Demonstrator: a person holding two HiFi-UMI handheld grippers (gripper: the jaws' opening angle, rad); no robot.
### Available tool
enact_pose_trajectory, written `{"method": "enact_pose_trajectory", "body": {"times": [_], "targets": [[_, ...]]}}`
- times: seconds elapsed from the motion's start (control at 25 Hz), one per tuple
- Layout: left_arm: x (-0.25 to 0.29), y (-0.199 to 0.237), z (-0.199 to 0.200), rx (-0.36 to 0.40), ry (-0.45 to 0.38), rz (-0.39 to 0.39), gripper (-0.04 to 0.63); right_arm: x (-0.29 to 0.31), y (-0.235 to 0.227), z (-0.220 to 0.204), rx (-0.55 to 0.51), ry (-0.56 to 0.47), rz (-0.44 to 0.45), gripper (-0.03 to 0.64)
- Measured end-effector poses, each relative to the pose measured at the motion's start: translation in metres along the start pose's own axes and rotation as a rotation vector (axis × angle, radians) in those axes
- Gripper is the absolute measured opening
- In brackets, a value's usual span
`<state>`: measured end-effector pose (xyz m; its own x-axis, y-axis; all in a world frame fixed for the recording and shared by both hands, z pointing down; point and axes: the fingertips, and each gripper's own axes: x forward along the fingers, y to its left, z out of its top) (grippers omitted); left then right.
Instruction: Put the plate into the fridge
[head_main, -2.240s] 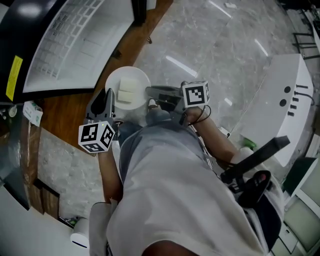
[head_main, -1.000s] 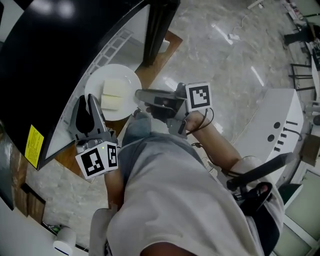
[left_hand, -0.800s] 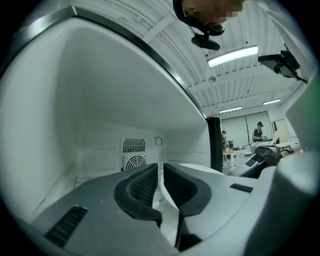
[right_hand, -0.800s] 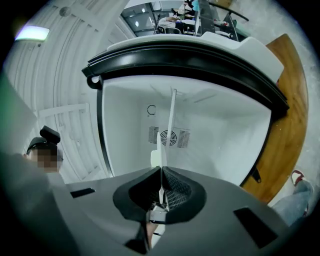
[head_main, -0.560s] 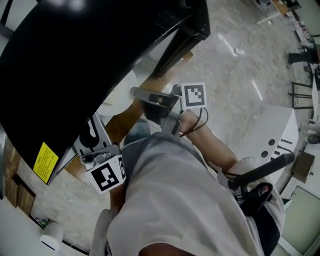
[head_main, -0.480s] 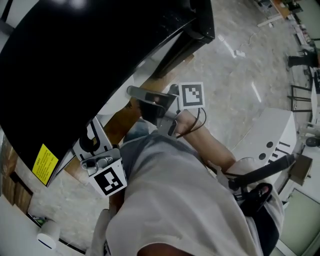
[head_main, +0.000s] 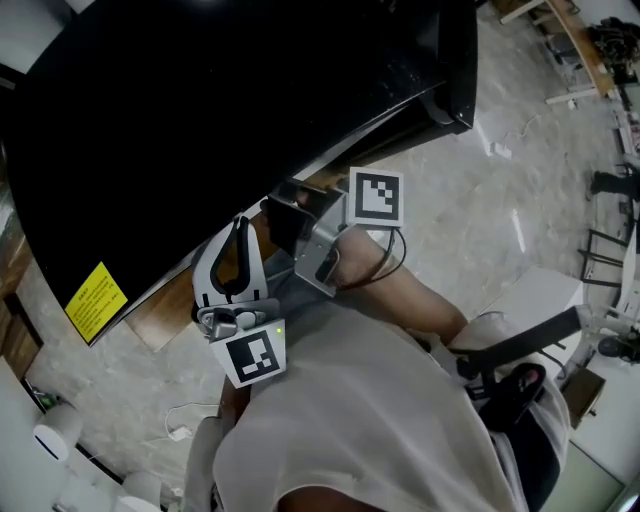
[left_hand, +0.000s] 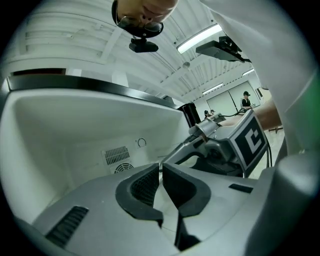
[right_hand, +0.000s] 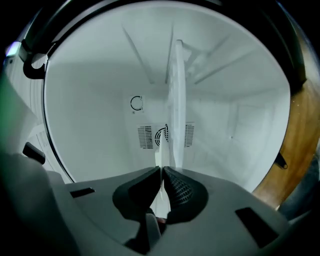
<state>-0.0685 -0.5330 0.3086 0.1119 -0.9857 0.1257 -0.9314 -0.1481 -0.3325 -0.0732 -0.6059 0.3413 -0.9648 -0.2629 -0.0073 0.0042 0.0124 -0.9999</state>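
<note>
The white plate (right_hand: 176, 95) shows edge-on in the right gripper view, reaching into the white fridge interior (right_hand: 90, 100). My right gripper (right_hand: 162, 172) is shut on its near rim. In the head view the black fridge top (head_main: 200, 110) hides the plate, and the right gripper (head_main: 285, 205) disappears under its edge. The left gripper (head_main: 238, 240) hangs just left of it, at the fridge opening. Its jaws (left_hand: 161, 167) are closing, pads almost together, with nothing between them. Beyond them the right gripper (left_hand: 220, 145) shows.
A vent grille (right_hand: 165, 135) sits on the fridge's back wall. A yellow label (head_main: 97, 297) is stuck on the black fridge top. A wooden board (head_main: 160, 322) lies under the fridge front on the marble floor (head_main: 480, 220). White equipment (head_main: 540, 300) stands to the right.
The plate has gone from in front of the fridge to under its black top, out of the head view. The left gripper swung in beside the right gripper and its jaws narrowed.
</note>
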Motion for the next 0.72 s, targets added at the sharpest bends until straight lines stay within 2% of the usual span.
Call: {"method": "enact_pose_trajectory", "body": {"times": [0.12,0.24,0.4,0.48,0.56,0.64,0.72], "targets": [[0.016,-0.011,-0.001,-0.033,0.009,-0.012,0.040,0.001,0.001,-0.001,-0.031,0.053,0.004,0.024],[0.023,-0.008,0.002,-0.058,0.009,0.013,0.039,0.002,0.007,-0.007,-0.060,0.113,0.009,0.023],[0.028,0.001,0.005,-0.032,0.030,0.063,0.035,0.003,0.019,-0.012,-0.068,0.154,0.024,0.025],[0.029,0.009,0.008,-0.021,0.026,0.087,0.034,0.004,0.027,-0.015,-0.061,0.169,0.047,0.055],[0.030,0.017,0.009,-0.038,0.014,0.101,0.029,0.005,0.036,-0.019,-0.071,0.189,0.074,0.119],[0.033,0.021,0.008,-0.055,0.011,0.118,0.025,0.001,0.041,-0.023,-0.142,0.222,0.086,0.133],[0.034,0.024,0.006,-0.083,0.016,0.153,0.023,-0.007,0.043,-0.030,-0.253,0.267,0.075,0.120]]}}
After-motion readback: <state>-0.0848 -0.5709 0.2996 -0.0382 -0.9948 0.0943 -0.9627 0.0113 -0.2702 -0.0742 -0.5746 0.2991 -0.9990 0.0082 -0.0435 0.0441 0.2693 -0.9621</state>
